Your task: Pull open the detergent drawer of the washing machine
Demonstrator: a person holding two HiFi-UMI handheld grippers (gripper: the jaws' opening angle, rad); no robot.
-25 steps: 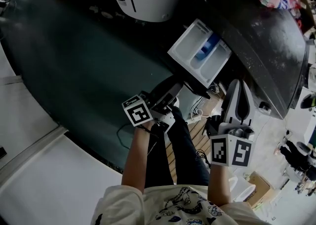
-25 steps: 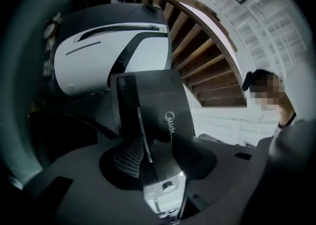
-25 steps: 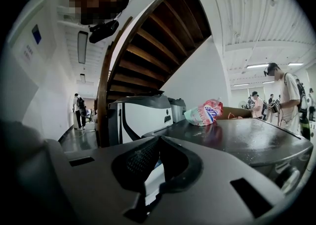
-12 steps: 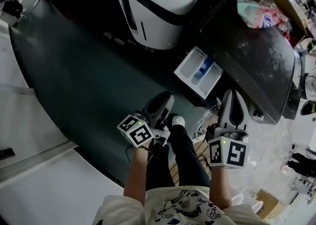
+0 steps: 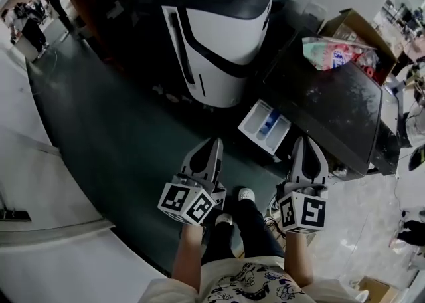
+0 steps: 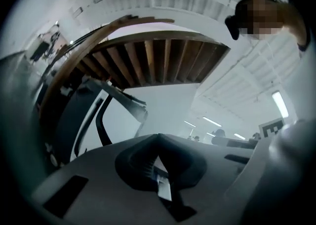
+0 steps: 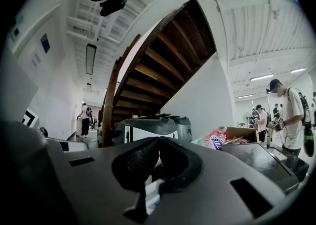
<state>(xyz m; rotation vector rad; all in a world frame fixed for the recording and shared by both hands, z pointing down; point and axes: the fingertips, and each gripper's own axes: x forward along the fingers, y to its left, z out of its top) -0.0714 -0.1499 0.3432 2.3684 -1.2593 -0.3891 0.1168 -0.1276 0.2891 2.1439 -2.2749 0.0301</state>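
Observation:
The white detergent drawer (image 5: 265, 125), with a blue compartment in it, stands pulled out from the front of the dark washing machine (image 5: 335, 112). My left gripper (image 5: 214, 141) hovers level, short of the drawer and to its left. Its jaws are closing fully together with nothing between them, as the left gripper view (image 6: 158, 137) also shows. To the right of the drawer my right gripper (image 5: 305, 141) is shut and empty, over the washer's front edge. In the right gripper view (image 7: 159, 140) the tips meet, and the washer's dark top (image 7: 256, 157) lies beyond.
A large white and black machine (image 5: 219, 36) stands on the dark floor behind the drawer. A colourful bag (image 5: 332, 52) and a cardboard box (image 5: 355, 26) sit at the washer's far side. A wooden staircase (image 7: 163, 66) rises ahead, and a person (image 7: 289, 115) stands at the right.
Both grippers have risen and drawn back from the open drawer. The left gripper has rolled upright and its jaws have closed. The drawer stays pulled out.

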